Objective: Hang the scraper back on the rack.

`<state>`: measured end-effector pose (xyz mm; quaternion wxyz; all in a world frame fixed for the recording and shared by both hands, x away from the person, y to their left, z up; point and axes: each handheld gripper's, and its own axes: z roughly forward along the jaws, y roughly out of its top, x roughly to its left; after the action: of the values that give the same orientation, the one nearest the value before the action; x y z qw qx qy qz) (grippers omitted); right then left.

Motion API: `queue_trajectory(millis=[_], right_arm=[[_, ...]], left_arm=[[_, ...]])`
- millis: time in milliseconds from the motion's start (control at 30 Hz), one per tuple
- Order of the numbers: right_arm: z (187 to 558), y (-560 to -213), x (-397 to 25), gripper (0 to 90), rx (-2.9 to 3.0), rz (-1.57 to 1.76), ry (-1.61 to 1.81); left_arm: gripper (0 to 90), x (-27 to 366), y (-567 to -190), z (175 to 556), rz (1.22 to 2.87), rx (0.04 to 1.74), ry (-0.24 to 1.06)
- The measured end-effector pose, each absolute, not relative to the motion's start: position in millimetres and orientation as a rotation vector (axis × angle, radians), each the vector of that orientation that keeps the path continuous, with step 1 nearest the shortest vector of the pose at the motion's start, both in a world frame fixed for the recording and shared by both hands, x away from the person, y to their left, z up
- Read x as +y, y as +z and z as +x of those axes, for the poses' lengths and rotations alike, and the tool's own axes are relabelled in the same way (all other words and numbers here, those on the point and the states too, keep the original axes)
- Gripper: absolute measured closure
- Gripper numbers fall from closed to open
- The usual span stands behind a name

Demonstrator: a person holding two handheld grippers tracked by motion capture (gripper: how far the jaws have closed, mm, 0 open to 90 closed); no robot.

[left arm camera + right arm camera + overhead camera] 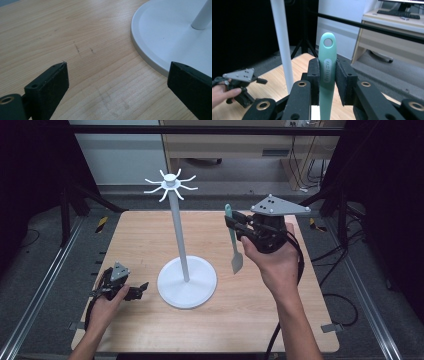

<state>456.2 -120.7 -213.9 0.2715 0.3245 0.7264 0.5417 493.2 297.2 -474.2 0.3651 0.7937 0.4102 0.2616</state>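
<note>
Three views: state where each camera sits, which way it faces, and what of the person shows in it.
High view: fixed above the person's side, looking forward and down on the table; both forearms enter from below.
Left gripper view: rides the left hand-held gripper, low over the wood, jaws wide apart, facing the white stand.
Right gripper view: rides the right hand-held gripper, raised, clamping the upright teal spatula; fingers of the person's left hand show far off.
Shared: all three show the stand; the high view also shows the spatula.

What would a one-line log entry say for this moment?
right gripper: shut on spatula, raised, handle up | left gripper: open, on table | hook stand: bare
</note>
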Motion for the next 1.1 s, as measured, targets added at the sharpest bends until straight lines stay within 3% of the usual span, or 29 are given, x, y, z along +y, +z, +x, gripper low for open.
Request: queue_trajectory(millis=[267,1100], right_arm=[[450,-196,-111,74.5,1.942,0.833,1.478],[444,-184,-69,74.4,2.003,0.737,1.529]], left_arm=[[3.3,299,-473,493,2.028,1.057,0.687],[3.3,299,-473,493,2.023,1.065,0.693]])
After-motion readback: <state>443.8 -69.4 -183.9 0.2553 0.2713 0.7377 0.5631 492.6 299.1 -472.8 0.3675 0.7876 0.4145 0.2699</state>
